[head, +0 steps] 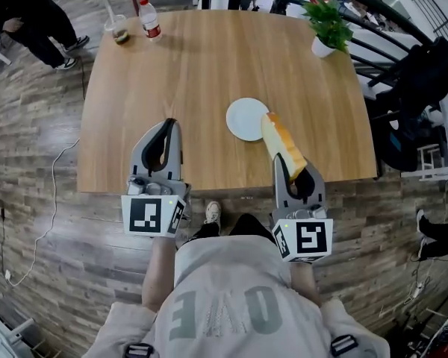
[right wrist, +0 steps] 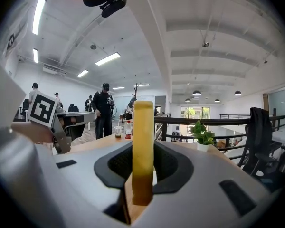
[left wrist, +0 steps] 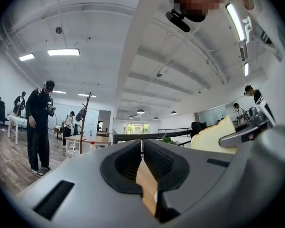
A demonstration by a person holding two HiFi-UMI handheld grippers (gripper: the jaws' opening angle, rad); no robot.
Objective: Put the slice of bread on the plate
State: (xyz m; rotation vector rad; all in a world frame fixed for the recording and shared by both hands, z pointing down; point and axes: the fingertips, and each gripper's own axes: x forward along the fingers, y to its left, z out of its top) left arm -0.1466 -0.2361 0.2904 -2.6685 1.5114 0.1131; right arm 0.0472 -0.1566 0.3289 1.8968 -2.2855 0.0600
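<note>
Wooden table (head: 209, 66): one plate (head: 246, 118); one bread slice (head: 284, 144)

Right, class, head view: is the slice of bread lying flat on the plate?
No, the slice of bread is clamped in the right gripper, not resting on the plate.

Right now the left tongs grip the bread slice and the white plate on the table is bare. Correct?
Not quite. The right tongs grip the slice of bread, not the left. The right gripper view shows it standing upright between them. The left tongs are shut with nothing in them. The white plate on the table is bare, as you said.
</note>
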